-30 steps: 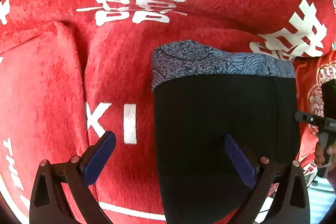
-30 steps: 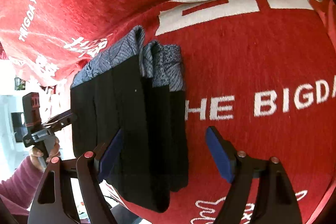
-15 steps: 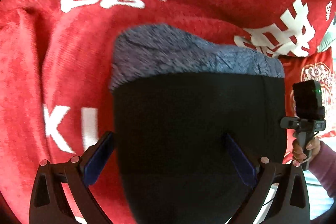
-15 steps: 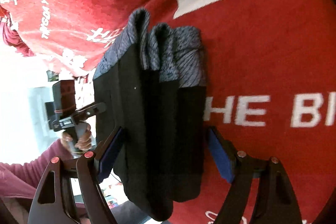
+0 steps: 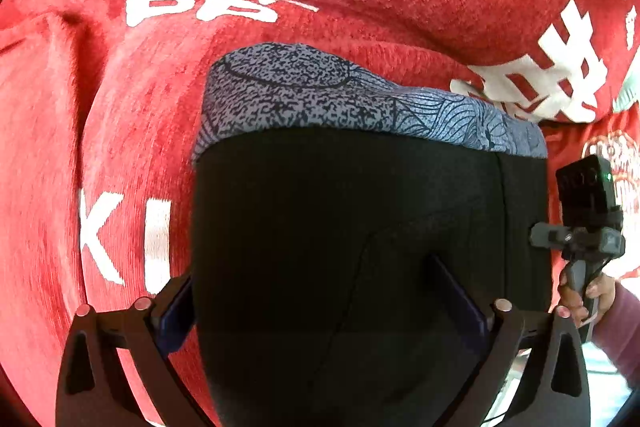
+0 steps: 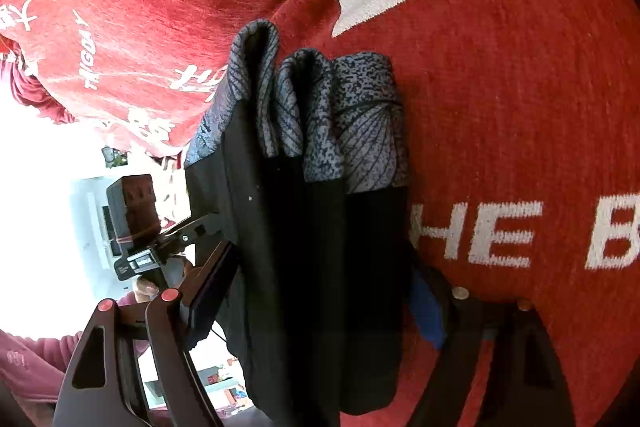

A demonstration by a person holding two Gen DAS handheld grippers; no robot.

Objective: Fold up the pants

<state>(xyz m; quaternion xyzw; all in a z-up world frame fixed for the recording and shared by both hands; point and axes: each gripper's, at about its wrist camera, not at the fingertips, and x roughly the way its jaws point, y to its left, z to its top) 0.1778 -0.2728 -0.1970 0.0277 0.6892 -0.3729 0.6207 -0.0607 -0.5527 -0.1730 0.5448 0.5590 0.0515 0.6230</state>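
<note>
Red chenille cover [image 5: 400,7] printed with white characters and lettering fills the background of both wrist views, spread over what looks like a soft, cushioned seat. On it lie the black folded pants with a grey patterned waistband [image 5: 360,227], gathered into a compact bundle.

Left gripper [image 5: 320,291] sits with its blue-padded fingers spread wide, one on each side of the bundle; a second ago it stood off to the bundle's left edge, and it now straddles the dark cloth squarely. Right gripper [image 6: 320,279] likewise brackets the stack from the side, its jaws apart with the layered folds between them, closer in than a second back. Neither appears to be squeezing the fabric.

Three or four stacked layers of waistband [image 6: 312,99] show in the right wrist view, suggesting the folding is essentially finished and that both tools are lining up to press, square or lift the bundle.

No containers are visible in either view.
</note>
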